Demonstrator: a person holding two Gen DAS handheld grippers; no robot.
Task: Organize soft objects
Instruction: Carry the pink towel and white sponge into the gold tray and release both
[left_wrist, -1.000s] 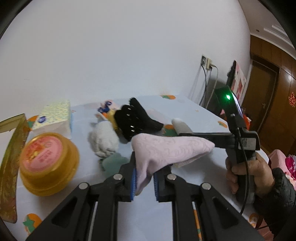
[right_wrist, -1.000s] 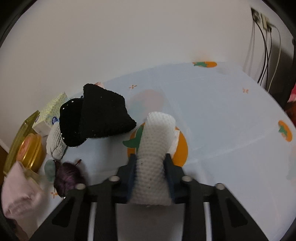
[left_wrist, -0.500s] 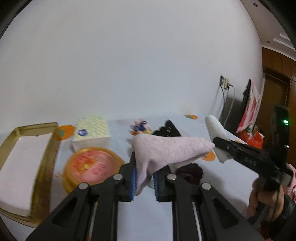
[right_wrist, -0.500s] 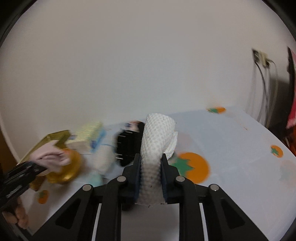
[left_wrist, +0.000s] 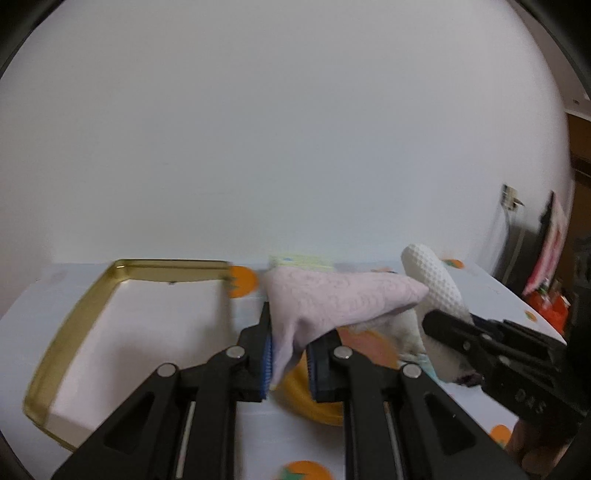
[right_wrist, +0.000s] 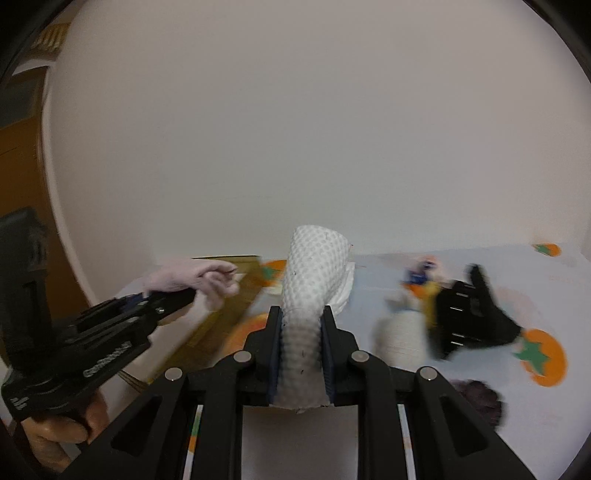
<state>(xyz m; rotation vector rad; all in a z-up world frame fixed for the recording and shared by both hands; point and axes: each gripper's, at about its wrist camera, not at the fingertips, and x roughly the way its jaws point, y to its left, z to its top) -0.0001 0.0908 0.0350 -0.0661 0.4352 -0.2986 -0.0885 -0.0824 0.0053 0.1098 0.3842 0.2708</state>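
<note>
Pink cloth (left_wrist: 332, 301) pinched in left gripper (left_wrist: 290, 363), white waffle cloth (right_wrist: 314, 280) in right gripper (right_wrist: 301, 360) — gold tray (left_wrist: 92, 295) probably just beyond.

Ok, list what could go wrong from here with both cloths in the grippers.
1. The pink cloth is pinched only at one end by the left gripper; its free end may drag or snag on the gold tray's rim.
2. The white waffle cloth in the right gripper sits right beside the pink one, so the two could tangle.
3. Both views are blurred, so placement may be imprecise.
</note>
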